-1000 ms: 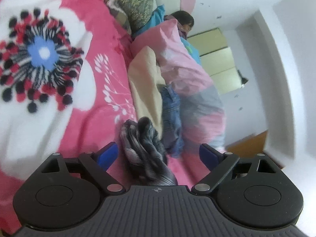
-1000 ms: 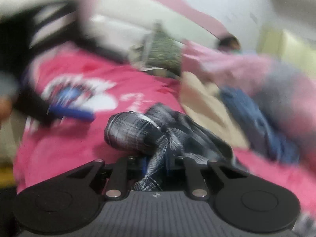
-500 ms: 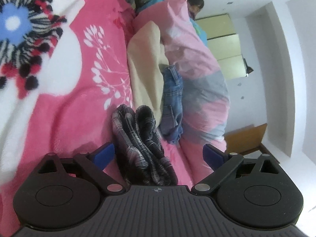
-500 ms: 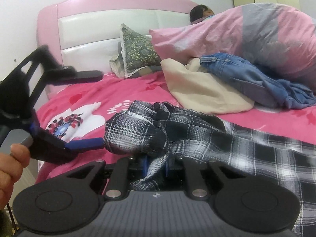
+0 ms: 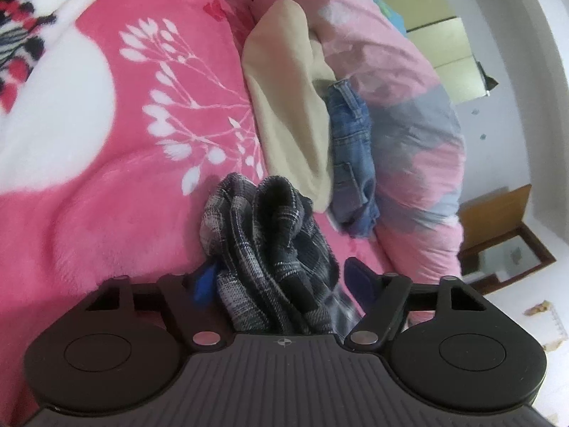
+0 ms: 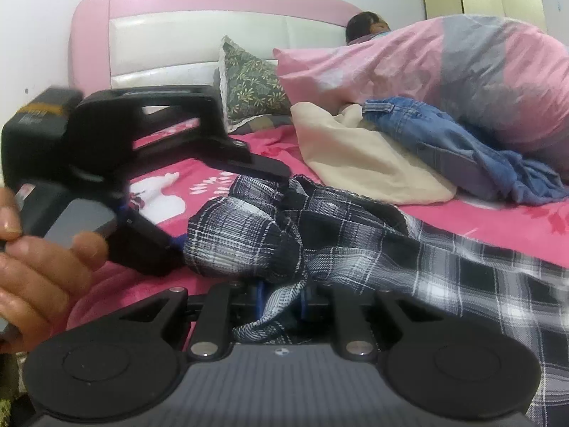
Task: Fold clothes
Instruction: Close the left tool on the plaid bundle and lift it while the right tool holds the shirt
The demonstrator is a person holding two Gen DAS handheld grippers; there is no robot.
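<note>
In the left wrist view the left gripper point(image 5: 281, 277) has a bunched part of the black-and-white plaid shirt point(image 5: 270, 242) between its blue pads. Its jaws have just been closing around this bundle. The left pad touches the cloth, but beside the right pad a small gap shows, so the grip is not yet firm. To do this step well, the jaws should close fully before any pull, and take all the layers together.

In the right wrist view the right gripper point(image 6: 281, 299) pinches a thin fold of the same plaid shirt point(image 6: 355, 235), though its jaws have just opened a little. The shirt lies on the pink floral blanket point(image 6: 498, 213), with the rest spread to the right. The left gripper point(image 6: 199, 213) comes from the left, held by a hand point(image 6: 39, 259). The right grip should not loosen more until the left one is sure.
</note>
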